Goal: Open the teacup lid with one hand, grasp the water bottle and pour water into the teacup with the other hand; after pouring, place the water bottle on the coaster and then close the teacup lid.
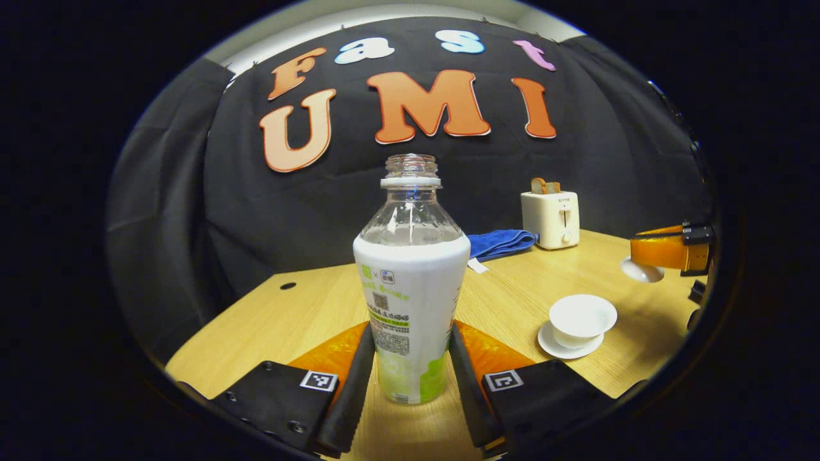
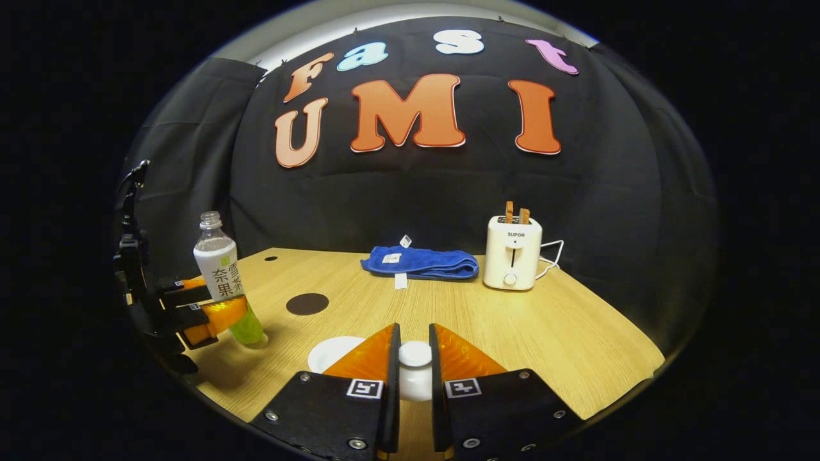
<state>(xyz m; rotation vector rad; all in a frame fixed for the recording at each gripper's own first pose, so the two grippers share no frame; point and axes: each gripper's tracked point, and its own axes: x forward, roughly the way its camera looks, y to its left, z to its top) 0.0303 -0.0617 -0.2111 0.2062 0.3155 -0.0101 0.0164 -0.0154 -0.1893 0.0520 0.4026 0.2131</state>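
Left gripper view looked along the left gripper (image 1: pixel 410 378), whose two fingers were clamped on either side of the water bottle (image 1: pixel 411 301). The bottle stood upright between them, uncapped, its base at or just above the wooden table (image 1: pixel 301 307); which of the two could not be told. Ahead and to the right of those fingers sat the teacup (image 1: pixel 582 318), lidless, on its white saucer (image 1: pixel 564 349). Farther right, at the edge of the picture, the right gripper (image 1: pixel 669 253) hung above the table with the white teacup lid (image 1: pixel 640 272) just below its tip. Beyond the bottle lay a blue towel (image 1: pixel 503 242), and beside it stood a white toaster (image 1: pixel 551 218) with toast in its slots.

Right gripper view showed what the other did not: the lid's round knob (image 2: pixel 415 353) pinched between the right gripper's (image 2: pixel 414 358) two fingers, with the saucer's rim (image 2: pixel 330 353) peeking out just left of them. The cup itself was hidden under the fingers. Well ahead and to the left lay a dark round coaster (image 2: pixel 307 303), bare. Far left, the left gripper (image 2: pixel 214 317) held the bottle (image 2: pixel 224 282) at its lower body. The towel (image 2: pixel 423 262) and toaster (image 2: pixel 511 253) stood at the table's far side.
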